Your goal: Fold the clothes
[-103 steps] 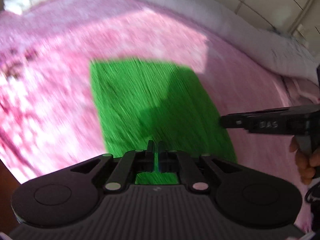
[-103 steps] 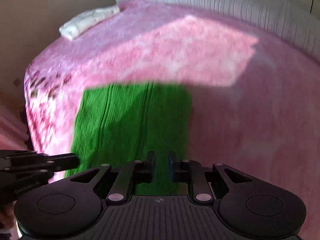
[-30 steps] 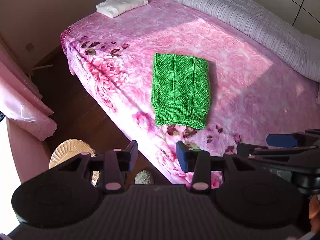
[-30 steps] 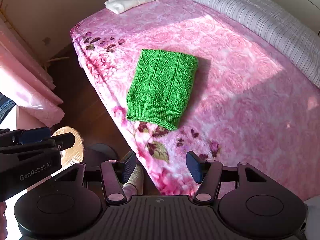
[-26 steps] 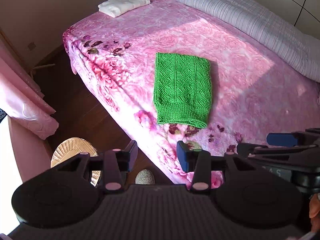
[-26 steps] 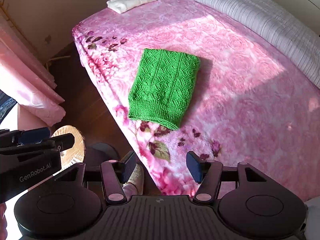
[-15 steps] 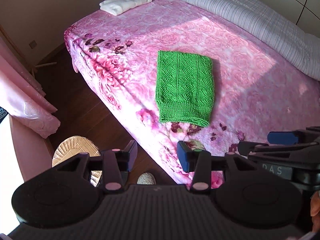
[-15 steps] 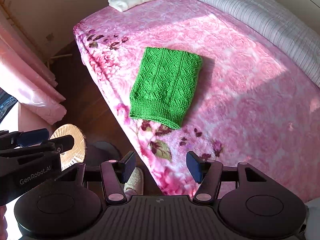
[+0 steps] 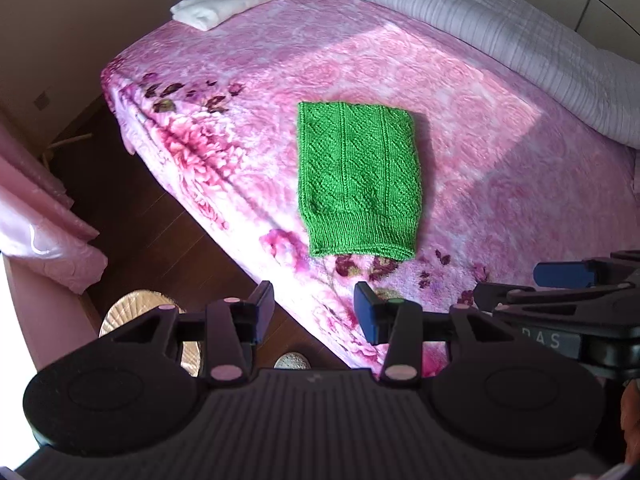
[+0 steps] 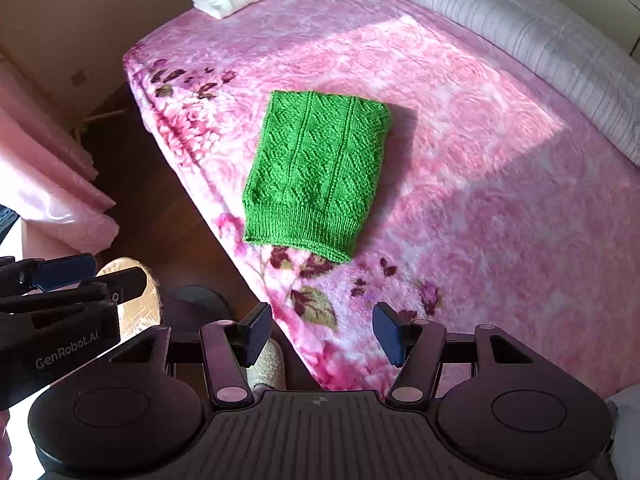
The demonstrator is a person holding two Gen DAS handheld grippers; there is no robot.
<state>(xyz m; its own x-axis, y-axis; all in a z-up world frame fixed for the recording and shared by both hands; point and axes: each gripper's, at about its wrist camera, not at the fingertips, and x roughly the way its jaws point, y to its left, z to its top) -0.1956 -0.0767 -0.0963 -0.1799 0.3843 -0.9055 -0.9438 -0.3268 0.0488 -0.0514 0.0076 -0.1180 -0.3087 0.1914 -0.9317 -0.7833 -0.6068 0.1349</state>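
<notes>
A green knitted garment (image 9: pixel 358 178) lies folded into a neat rectangle on the pink floral bedspread (image 9: pixel 500 184), near the bed's front corner; it also shows in the right wrist view (image 10: pixel 316 172). My left gripper (image 9: pixel 314 310) is open and empty, held back above the bed's edge and well short of the garment. My right gripper (image 10: pixel 322 334) is open and empty too, also held back from the garment. The right gripper shows at the right edge of the left wrist view (image 9: pixel 568 280), and the left gripper at the left edge of the right wrist view (image 10: pixel 80 276).
A folded white cloth (image 9: pixel 224 4) lies at the bed's far corner. A rolled grey-white duvet (image 9: pixel 500 24) runs along the far side. Dark wood floor (image 9: pixel 140 216), pink curtains (image 9: pixel 36 216), a round woven mat (image 9: pixel 136 312) and slippers lie left of the bed.
Both grippers were shut low over the garment 3.4 s ago; they have opened and pulled back and up. Over the last second the views barely shift and the garment lies still.
</notes>
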